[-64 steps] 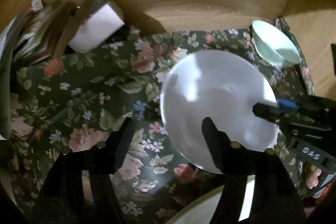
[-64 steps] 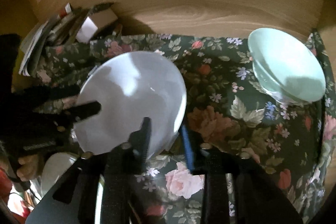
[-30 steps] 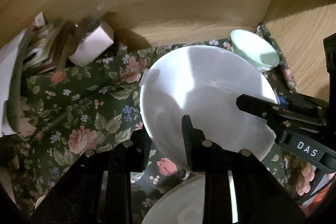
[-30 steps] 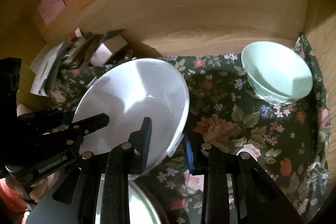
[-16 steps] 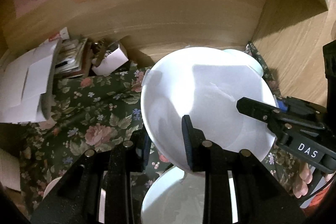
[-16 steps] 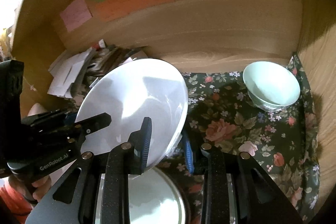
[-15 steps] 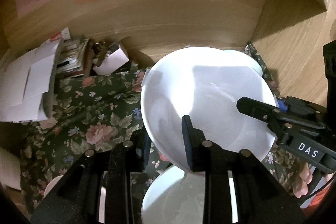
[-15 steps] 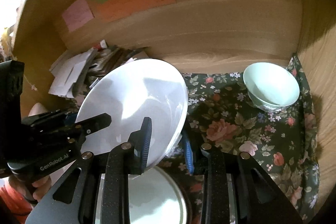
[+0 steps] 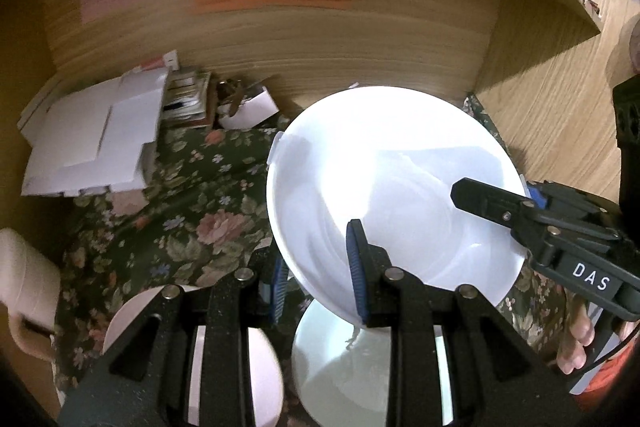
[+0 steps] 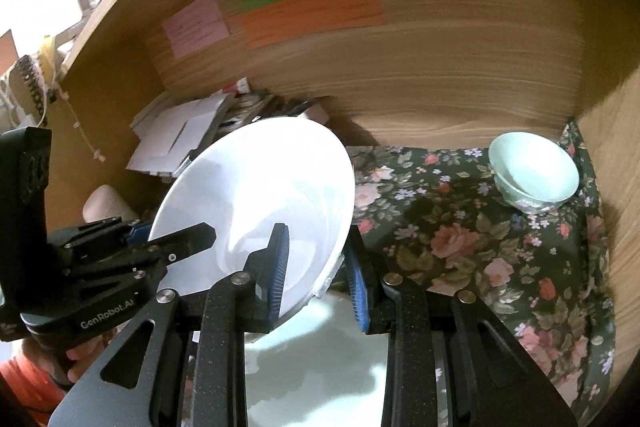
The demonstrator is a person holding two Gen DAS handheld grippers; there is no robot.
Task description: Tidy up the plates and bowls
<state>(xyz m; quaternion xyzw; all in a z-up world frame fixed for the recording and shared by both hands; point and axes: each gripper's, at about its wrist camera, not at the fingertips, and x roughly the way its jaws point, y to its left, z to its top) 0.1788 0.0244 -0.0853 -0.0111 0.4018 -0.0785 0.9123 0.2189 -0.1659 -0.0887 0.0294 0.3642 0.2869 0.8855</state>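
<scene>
I find the white plate (image 9: 394, 187) held clear of the floral cloth (image 10: 480, 251), tilted, its face toward both cameras. My left gripper (image 9: 318, 269) is clamped on its near-left rim, my right gripper (image 10: 318, 261) on its near-right rim. A second plate (image 10: 316, 359) lies directly below, at the cloth's near edge; the green bowl (image 10: 534, 171) sits at the far right corner
</scene>
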